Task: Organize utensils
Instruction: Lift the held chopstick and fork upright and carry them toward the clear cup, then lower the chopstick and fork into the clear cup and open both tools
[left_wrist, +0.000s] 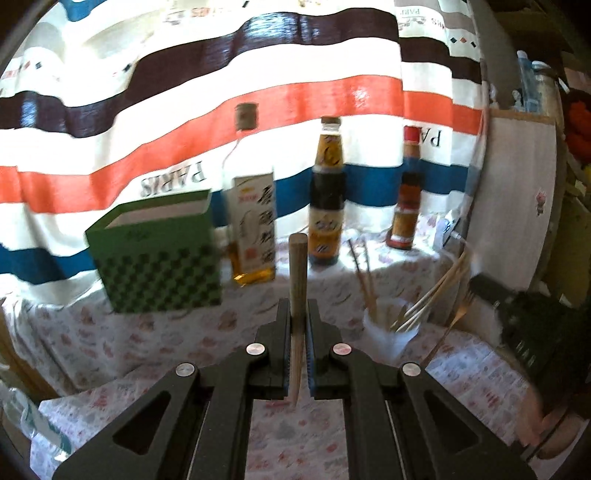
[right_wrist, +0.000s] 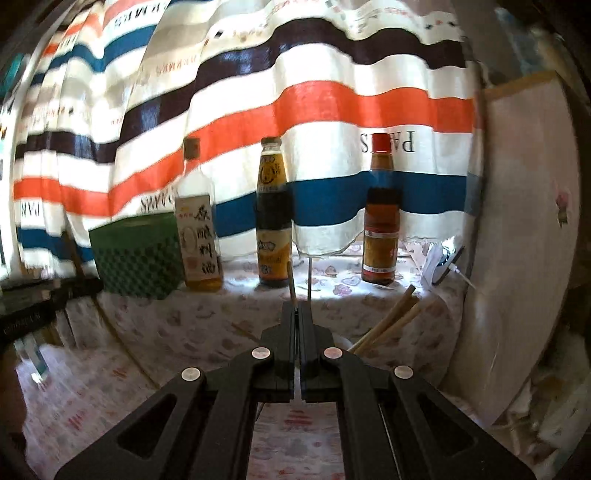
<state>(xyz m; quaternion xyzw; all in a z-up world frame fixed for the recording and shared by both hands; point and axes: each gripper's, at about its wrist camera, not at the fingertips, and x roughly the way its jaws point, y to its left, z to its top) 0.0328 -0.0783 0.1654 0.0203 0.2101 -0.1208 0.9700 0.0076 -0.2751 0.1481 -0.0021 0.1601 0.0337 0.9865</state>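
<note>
Gripping a round wooden stick (left_wrist: 297, 280), left tool (left_wrist: 298, 314).

Wooden utensil handle (left_wrist: 297, 280): round light-wood stick, upright w/ slight tilt, clamped between black pads, top end blunt, lower end tapers below the pads. White cup (left_wrist: 388, 326) on patterned cloth, right of it, holds chopsticks (left_wrist: 364, 275) + bamboo skewers leaning right. Thin stick (right_wrist: 291, 282) and thin metal rod (right_wrist: 308, 277) stand upright at the closed fingertips in right wrist view; utensil type unclear.
</note>
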